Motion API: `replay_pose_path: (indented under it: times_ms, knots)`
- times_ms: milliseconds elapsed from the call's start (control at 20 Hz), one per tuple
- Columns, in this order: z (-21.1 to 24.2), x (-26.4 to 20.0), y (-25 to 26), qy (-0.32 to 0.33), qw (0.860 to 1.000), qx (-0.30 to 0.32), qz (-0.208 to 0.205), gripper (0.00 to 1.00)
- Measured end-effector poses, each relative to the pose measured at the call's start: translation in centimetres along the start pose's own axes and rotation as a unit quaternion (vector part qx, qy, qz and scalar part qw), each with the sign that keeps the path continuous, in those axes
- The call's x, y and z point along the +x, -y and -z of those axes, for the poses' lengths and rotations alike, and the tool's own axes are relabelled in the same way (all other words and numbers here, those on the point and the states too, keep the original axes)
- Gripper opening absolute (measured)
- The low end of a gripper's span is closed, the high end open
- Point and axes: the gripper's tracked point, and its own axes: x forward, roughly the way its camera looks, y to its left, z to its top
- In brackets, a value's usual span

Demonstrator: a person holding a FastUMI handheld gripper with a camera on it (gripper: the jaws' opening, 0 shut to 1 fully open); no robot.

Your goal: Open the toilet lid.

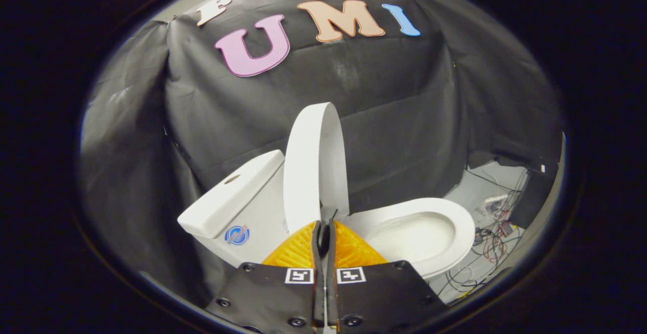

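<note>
Gripper (324,225) pinched tight, fingers meeting with nothing between, just before raised toilet lid (314,164); seat (445,212) and bowl exposed beside tank (232,192).

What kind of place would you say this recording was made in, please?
Likely a mock bathroom in a recording booth: a white toilet with its lid raised stands before a draped black cloth wall, loose cables on the floor. The claw is shut.

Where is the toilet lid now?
In the gripper view the toilet lid stands raised, just ahead of the closed tool, between the tank and the open bowl.
</note>
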Motion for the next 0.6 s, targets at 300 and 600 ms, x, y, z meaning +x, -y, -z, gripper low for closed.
replay_pose_path:
  times_ms: [300, 600]
  knots:
    - [0.4, 1.0, -5.3, -0.013, 0.997, -0.070, -0.036, 0.02]
    - [1.3, 2.1, -9.0, -0.016, 0.993, -0.094, -0.076, 0.03]
